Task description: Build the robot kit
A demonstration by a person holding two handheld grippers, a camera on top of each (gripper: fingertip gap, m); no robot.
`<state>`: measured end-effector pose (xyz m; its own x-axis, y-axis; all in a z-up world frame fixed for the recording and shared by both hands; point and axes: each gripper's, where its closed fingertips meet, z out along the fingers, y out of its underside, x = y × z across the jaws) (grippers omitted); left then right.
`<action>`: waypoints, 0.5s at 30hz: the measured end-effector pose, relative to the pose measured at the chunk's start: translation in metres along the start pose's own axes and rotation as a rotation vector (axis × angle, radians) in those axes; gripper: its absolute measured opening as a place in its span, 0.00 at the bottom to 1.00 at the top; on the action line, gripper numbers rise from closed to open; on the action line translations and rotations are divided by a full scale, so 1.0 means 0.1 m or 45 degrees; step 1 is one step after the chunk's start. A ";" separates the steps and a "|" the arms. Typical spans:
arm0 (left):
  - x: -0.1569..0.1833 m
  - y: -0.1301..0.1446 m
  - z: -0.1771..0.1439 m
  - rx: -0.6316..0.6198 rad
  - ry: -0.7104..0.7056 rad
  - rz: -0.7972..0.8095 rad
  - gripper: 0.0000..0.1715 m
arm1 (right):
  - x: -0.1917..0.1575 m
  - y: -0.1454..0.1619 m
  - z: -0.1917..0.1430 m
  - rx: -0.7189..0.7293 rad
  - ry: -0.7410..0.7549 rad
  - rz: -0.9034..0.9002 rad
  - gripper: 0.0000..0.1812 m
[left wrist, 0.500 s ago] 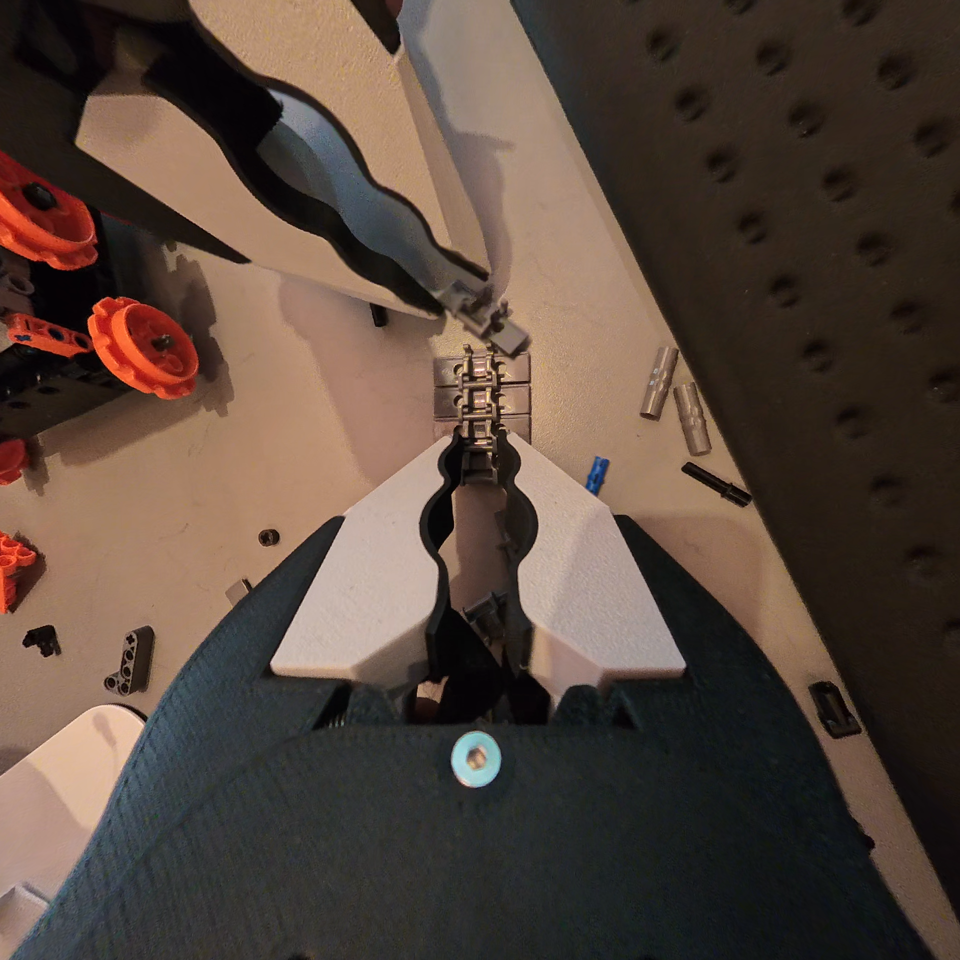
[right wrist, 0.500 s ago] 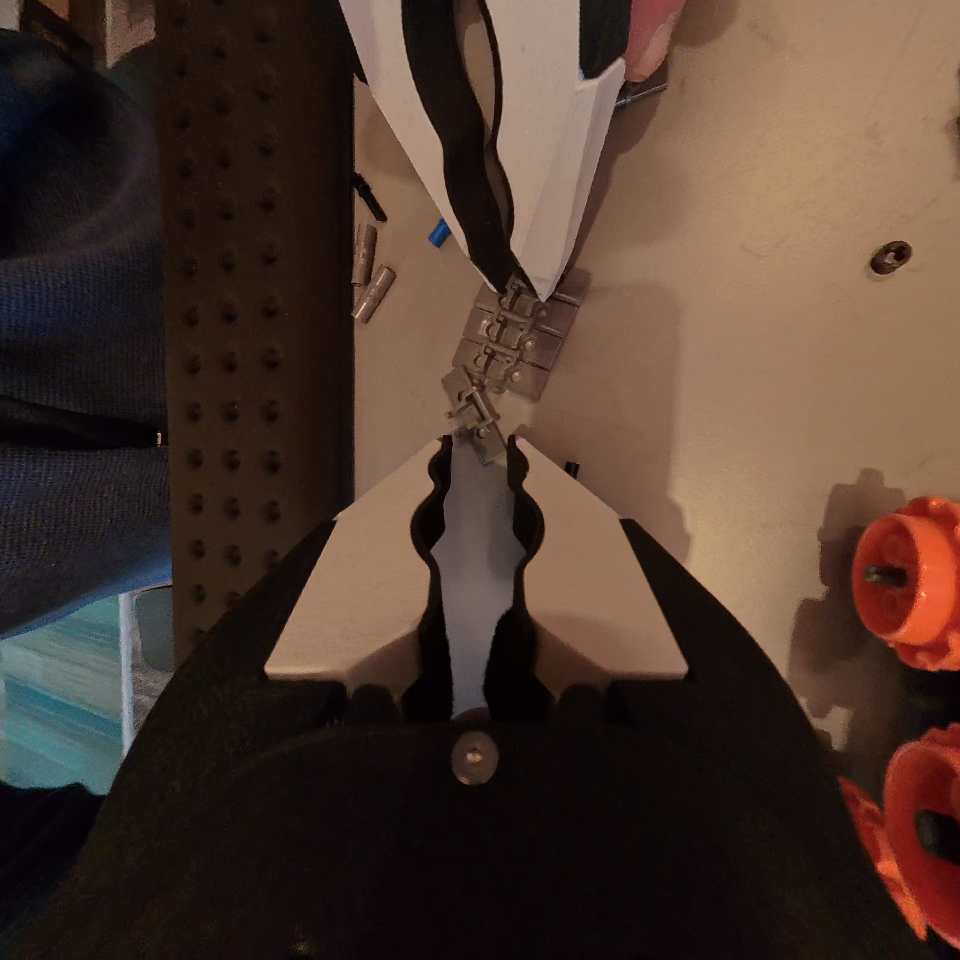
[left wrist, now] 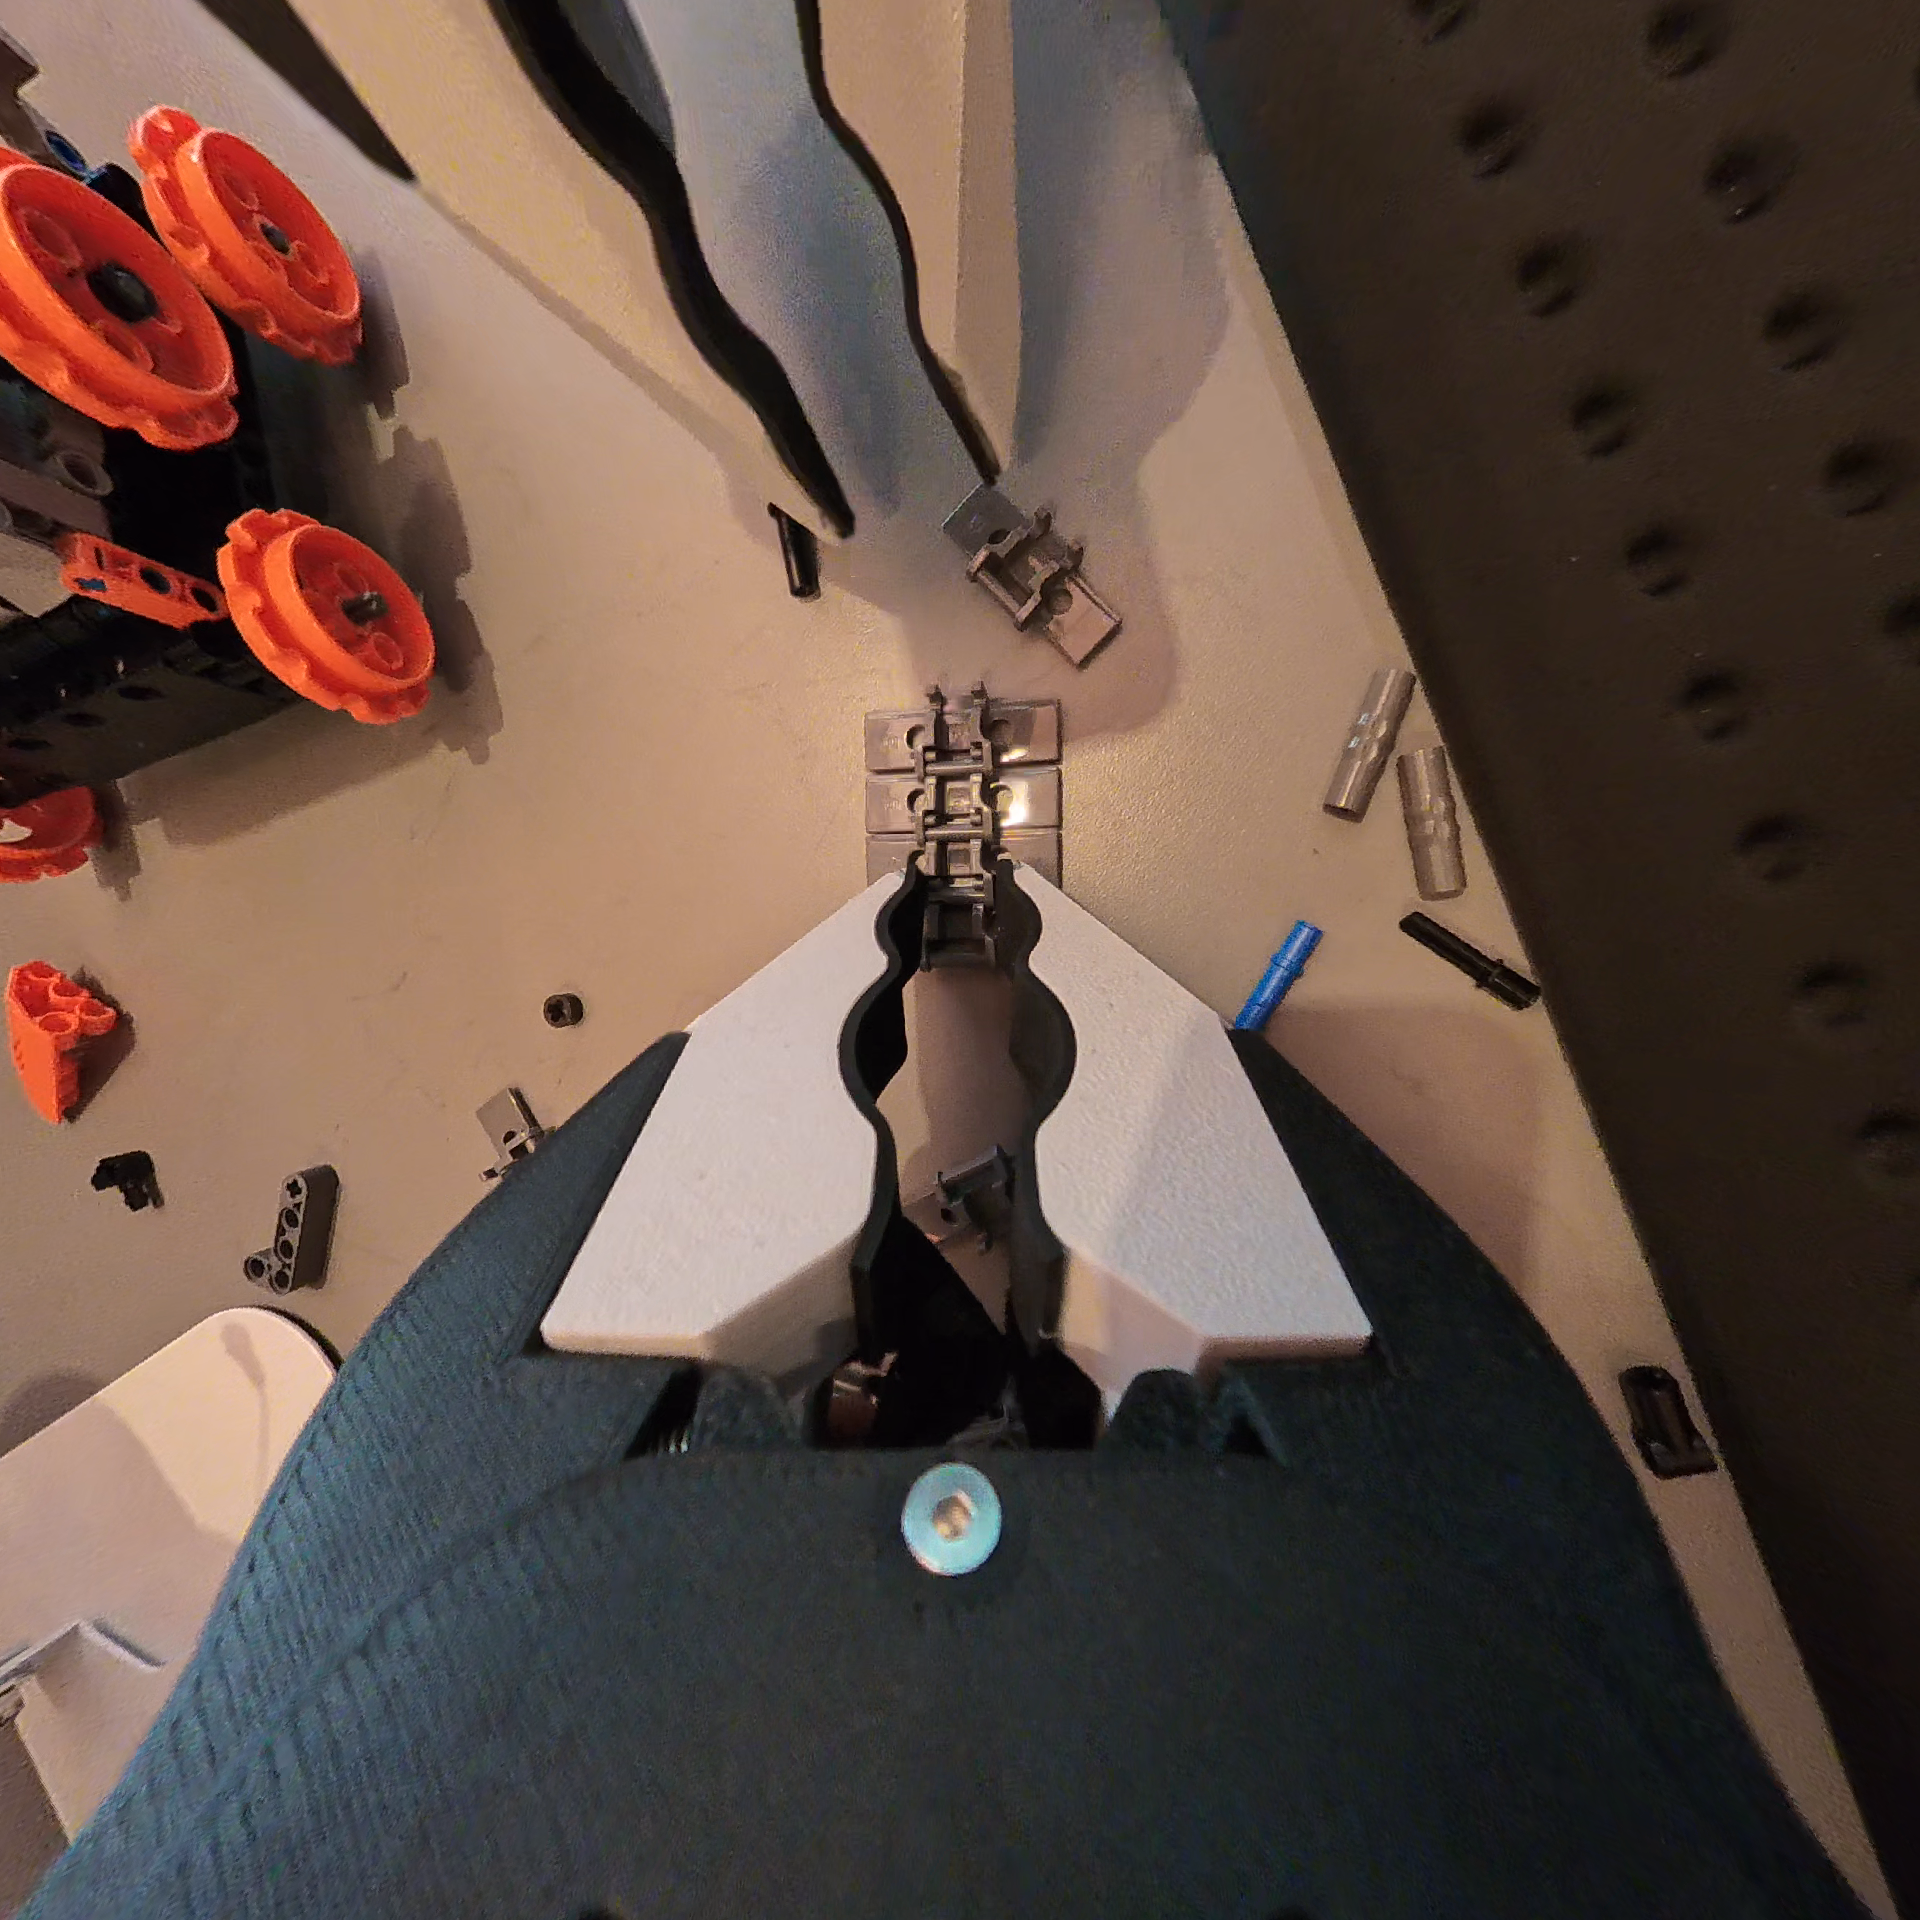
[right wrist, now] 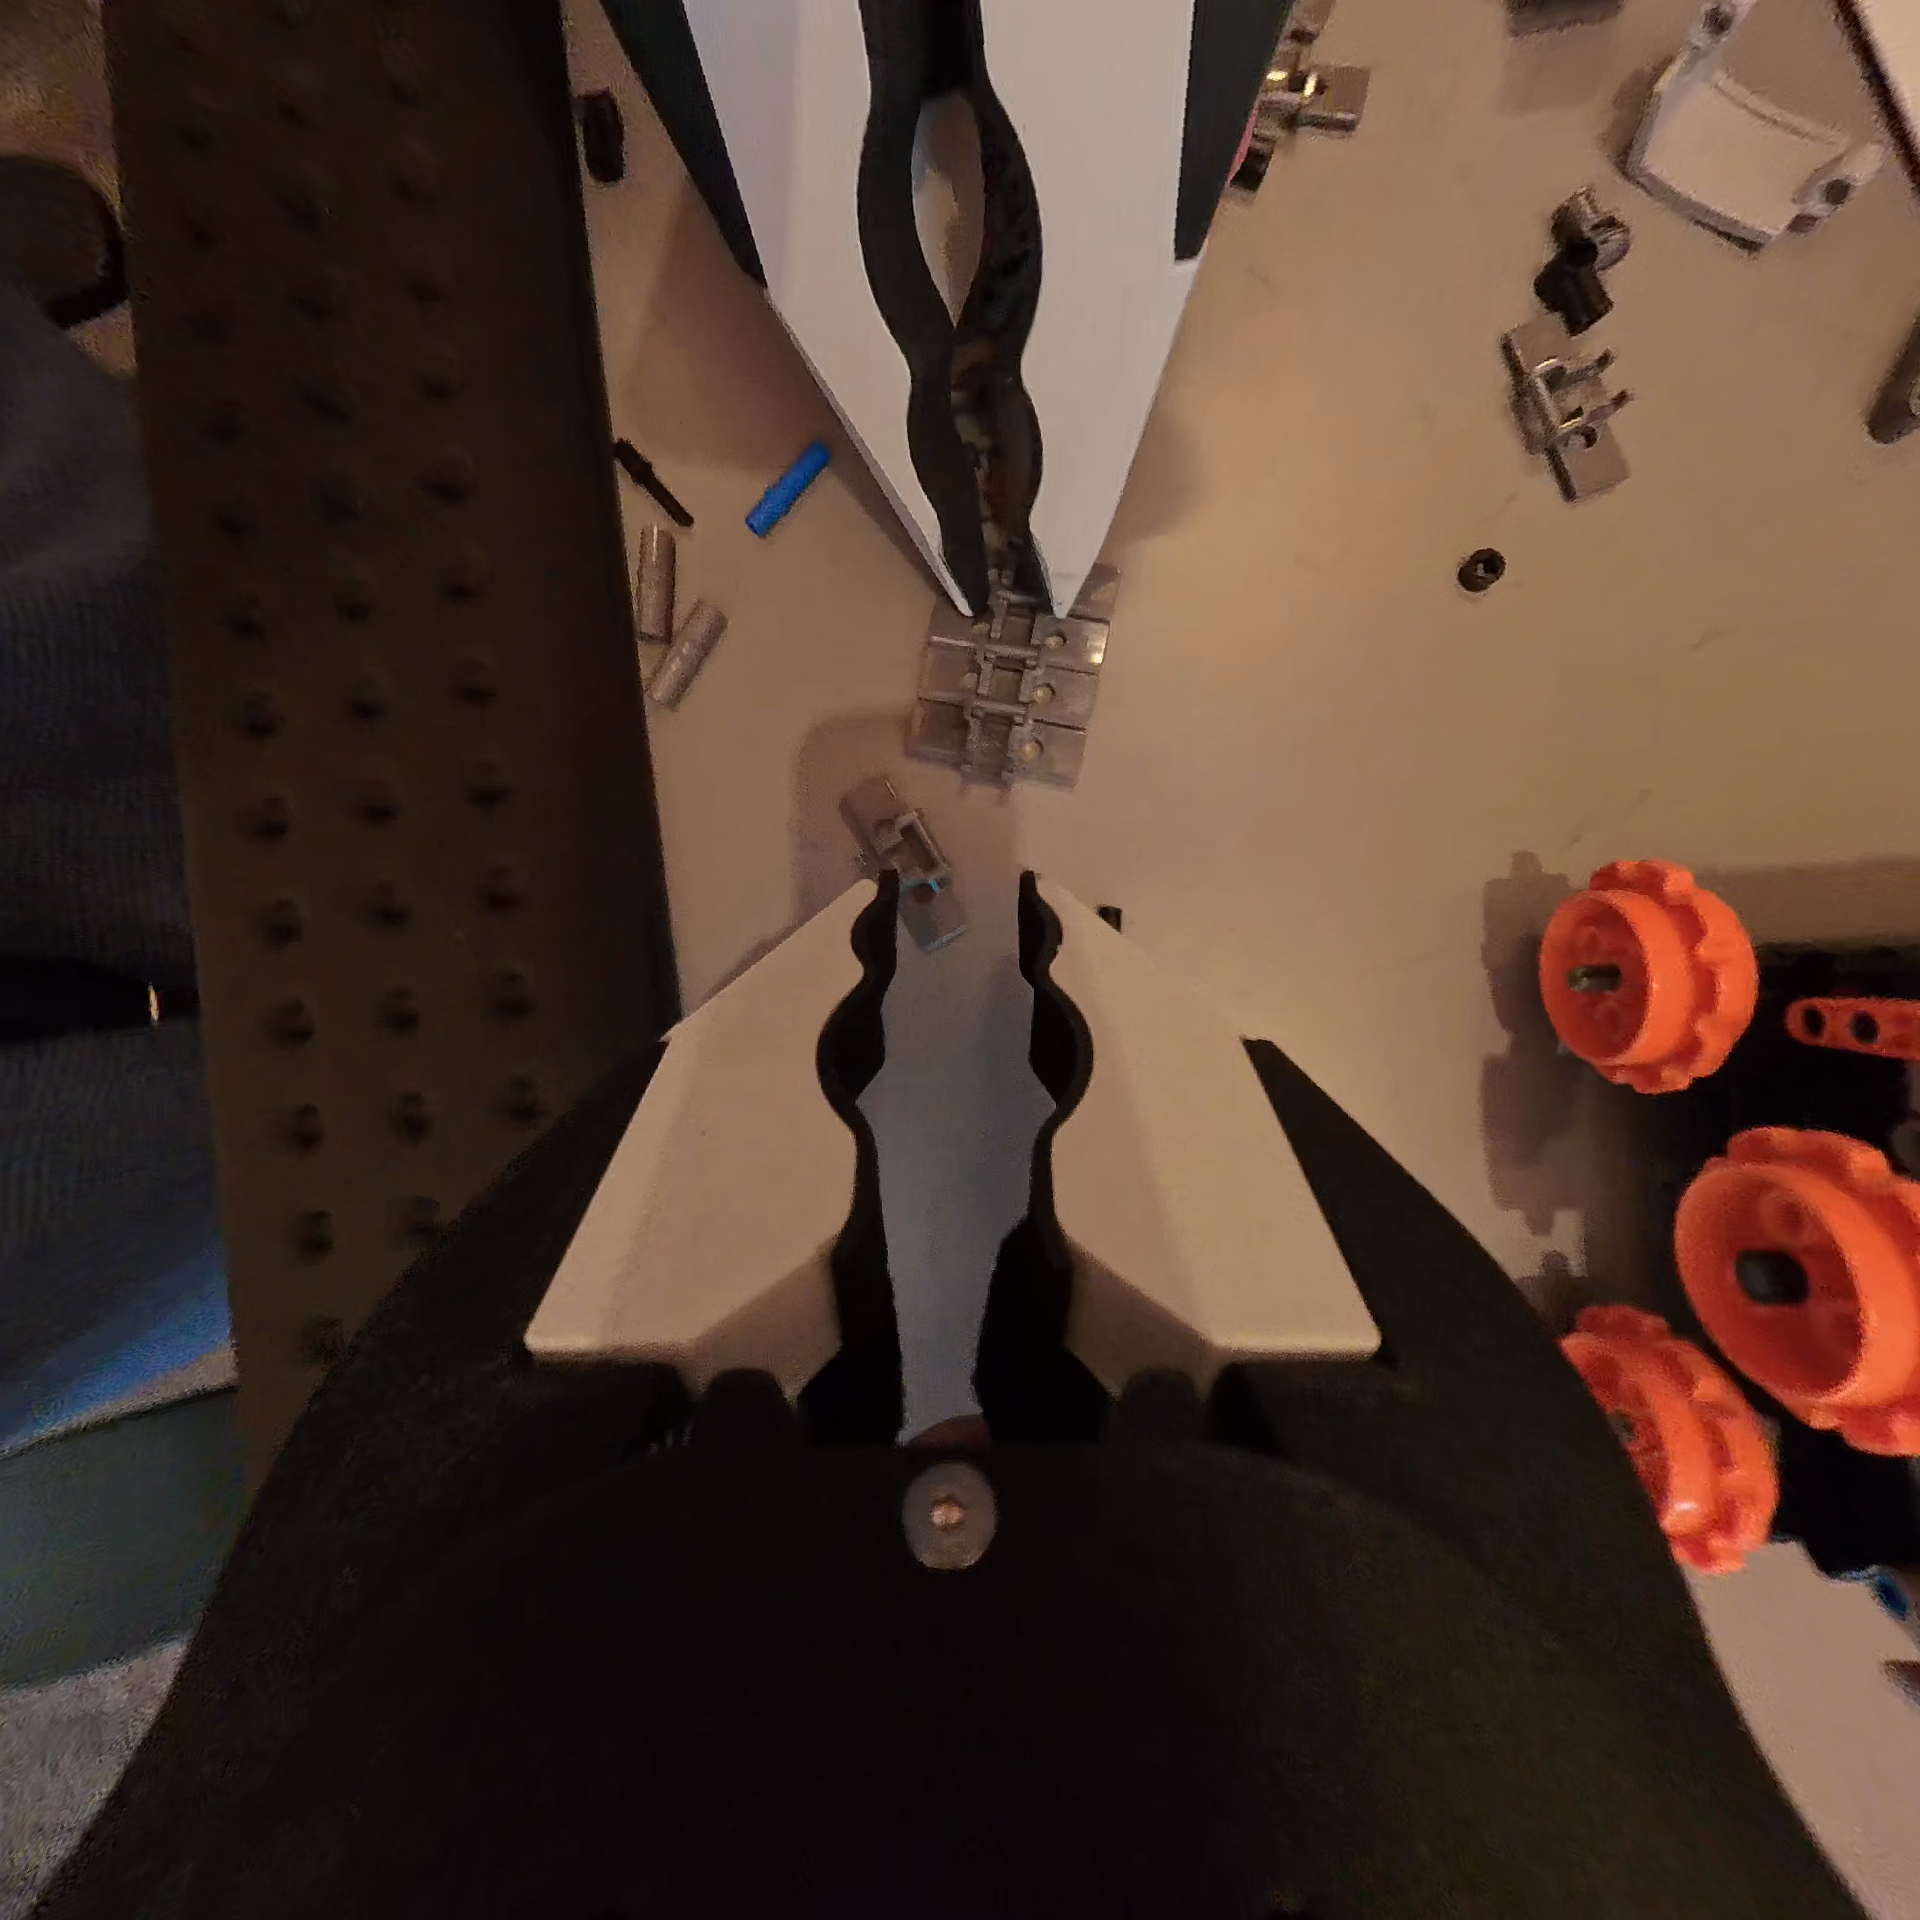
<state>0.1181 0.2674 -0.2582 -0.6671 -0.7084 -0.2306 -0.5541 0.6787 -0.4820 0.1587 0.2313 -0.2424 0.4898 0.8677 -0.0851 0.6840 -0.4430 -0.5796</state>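
Beige tabletop [left wrist: 644, 790]: left claw [left wrist: 961, 899] (clamped) on track strip [left wrist: 961, 790].

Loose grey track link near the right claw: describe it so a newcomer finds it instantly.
Start at the dark dimpled mat along the table edge, then find the joined grey track strip held by the left claw. The loose grey track link lies alone, skewed, between that strip and the open right claw.

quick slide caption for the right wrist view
Open right gripper over a loose grey track link; opposite, the left gripper pinches a short linked track strip.
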 end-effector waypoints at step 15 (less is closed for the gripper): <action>0.00 0.00 0.00 -0.027 -0.027 0.014 0.08 | -0.13 0.06 0.19 -0.002 0.381 0.265 0.11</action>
<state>0.1179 0.2679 -0.2582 -0.6628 -0.7045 -0.2537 -0.5573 0.6904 -0.4614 0.1459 0.2215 -0.2601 0.7549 0.6547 0.0401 0.5538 -0.6034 -0.5737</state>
